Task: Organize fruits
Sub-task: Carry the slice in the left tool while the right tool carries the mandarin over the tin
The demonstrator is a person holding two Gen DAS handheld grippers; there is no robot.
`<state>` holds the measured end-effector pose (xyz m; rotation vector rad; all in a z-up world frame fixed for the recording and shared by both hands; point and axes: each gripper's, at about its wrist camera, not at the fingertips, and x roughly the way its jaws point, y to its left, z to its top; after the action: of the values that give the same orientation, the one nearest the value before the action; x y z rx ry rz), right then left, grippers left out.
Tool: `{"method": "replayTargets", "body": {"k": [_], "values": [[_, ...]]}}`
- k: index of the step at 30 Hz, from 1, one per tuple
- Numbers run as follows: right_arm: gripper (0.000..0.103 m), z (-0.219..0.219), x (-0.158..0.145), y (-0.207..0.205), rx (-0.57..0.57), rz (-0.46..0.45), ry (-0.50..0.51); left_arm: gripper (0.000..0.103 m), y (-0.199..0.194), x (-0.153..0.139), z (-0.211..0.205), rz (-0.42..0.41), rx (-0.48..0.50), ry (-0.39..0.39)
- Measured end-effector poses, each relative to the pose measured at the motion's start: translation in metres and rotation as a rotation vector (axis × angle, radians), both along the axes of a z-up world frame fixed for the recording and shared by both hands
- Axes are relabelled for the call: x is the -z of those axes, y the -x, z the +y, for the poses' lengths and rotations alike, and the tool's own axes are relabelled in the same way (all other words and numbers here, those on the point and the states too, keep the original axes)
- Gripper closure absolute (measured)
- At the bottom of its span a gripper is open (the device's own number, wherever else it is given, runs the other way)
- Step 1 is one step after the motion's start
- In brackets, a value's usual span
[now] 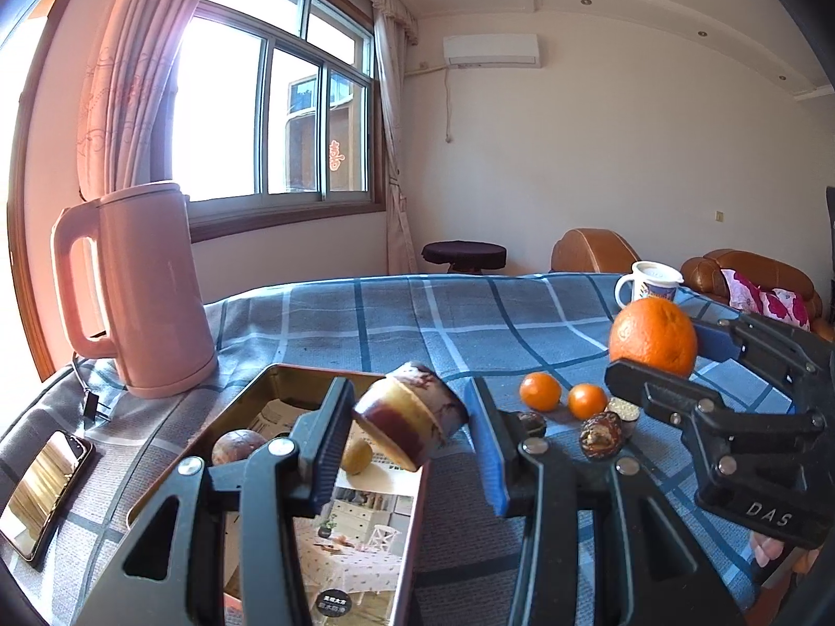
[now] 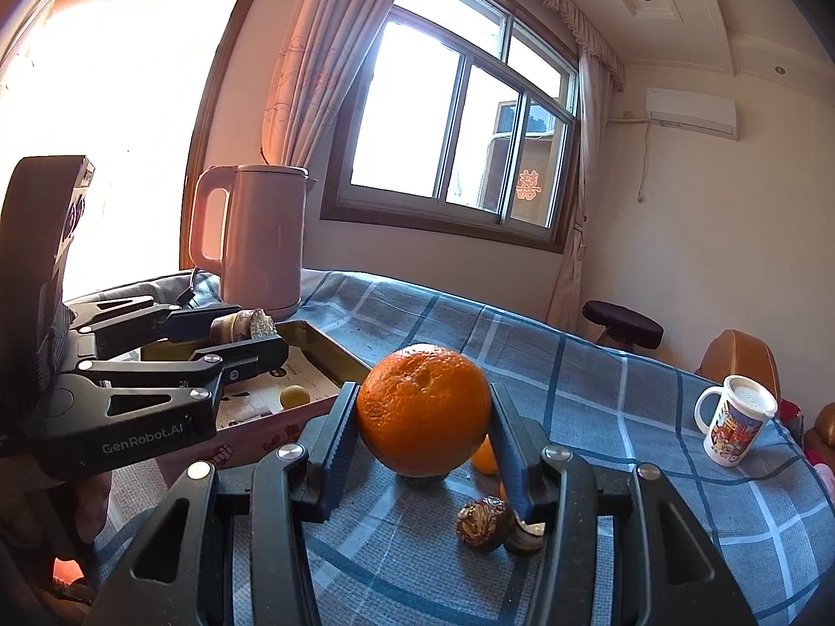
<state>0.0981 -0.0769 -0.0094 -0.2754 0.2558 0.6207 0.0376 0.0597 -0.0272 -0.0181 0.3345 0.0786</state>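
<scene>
My left gripper (image 1: 409,430) is shut on a cut purple-and-cream fruit piece (image 1: 409,414) and holds it over the right rim of a metal tin tray (image 1: 271,378). The tray holds a brown round fruit (image 1: 237,446) and a small yellow fruit (image 1: 357,456). My right gripper (image 2: 425,417) is shut on a big orange (image 2: 424,409), lifted above the blue checked cloth; it also shows in the left wrist view (image 1: 653,336). Two small tangerines (image 1: 540,391) (image 1: 587,400) and dark wrinkled fruits (image 1: 601,435) (image 2: 482,524) lie on the cloth between the grippers.
A pink kettle (image 1: 143,292) stands behind the tray at the left, with its cord beside it. A phone (image 1: 44,490) lies at the left edge. A white lidded mug (image 2: 733,420) stands at the far right. Brown sofa (image 1: 746,274) and stool (image 1: 464,255) lie beyond the table.
</scene>
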Motion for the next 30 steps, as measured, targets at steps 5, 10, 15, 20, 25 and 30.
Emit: {"method": "replayTargets", "body": {"k": [5,10,15,20,25,30], "values": [[0.053,0.019,-0.003,-0.007,-0.036,0.011,0.015,0.057,-0.002,0.000,0.014,0.019,-0.042,-0.004],[0.053,0.037,-0.006,-0.016,-0.075,0.042,0.019,0.057,-0.004,0.002,0.031,0.051,-0.087,0.002],[0.053,0.057,-0.004,-0.023,-0.113,0.076,0.020,0.057,-0.005,0.005,0.048,0.081,-0.119,0.009],[0.053,0.079,0.000,-0.027,-0.149,0.105,0.031,0.057,-0.007,0.010,0.065,0.117,-0.144,0.021],[0.053,0.098,0.009,-0.032,-0.175,0.146,0.046,0.057,-0.008,0.013,0.078,0.147,-0.153,0.041],[0.053,0.116,0.022,-0.033,-0.197,0.179,0.082,0.057,-0.009,0.015,0.086,0.172,-0.147,0.054]]}}
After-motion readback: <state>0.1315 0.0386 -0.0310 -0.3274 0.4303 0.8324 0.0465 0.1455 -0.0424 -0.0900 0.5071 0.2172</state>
